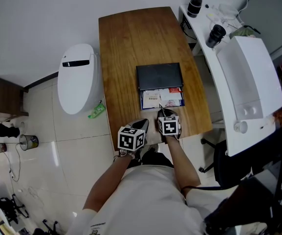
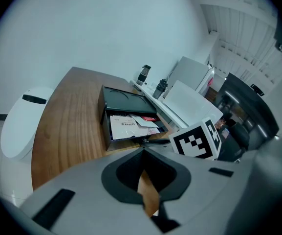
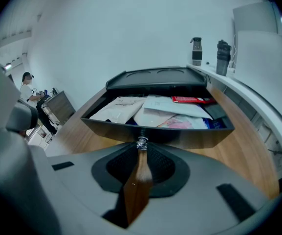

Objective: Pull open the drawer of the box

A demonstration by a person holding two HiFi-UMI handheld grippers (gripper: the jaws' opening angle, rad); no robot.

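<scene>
right gripper view: right gripper (image 3: pixel 141 148) pinches the knob (image 3: pixel 141 142) of the open drawer (image 3: pixel 184 134) holding papers (image 3: pixel 155 112); left gripper (image 2: pixel 142 153) pressed together.

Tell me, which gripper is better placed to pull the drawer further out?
Right: the right gripper is shut on the knob of the drawer; the left gripper is shut on nothing, off to its side.

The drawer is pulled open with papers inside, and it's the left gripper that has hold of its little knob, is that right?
Not quite. The right gripper is shut on the knob, as the right gripper view shows; the left gripper holds nothing. The drawer is indeed open, with papers inside.
</scene>
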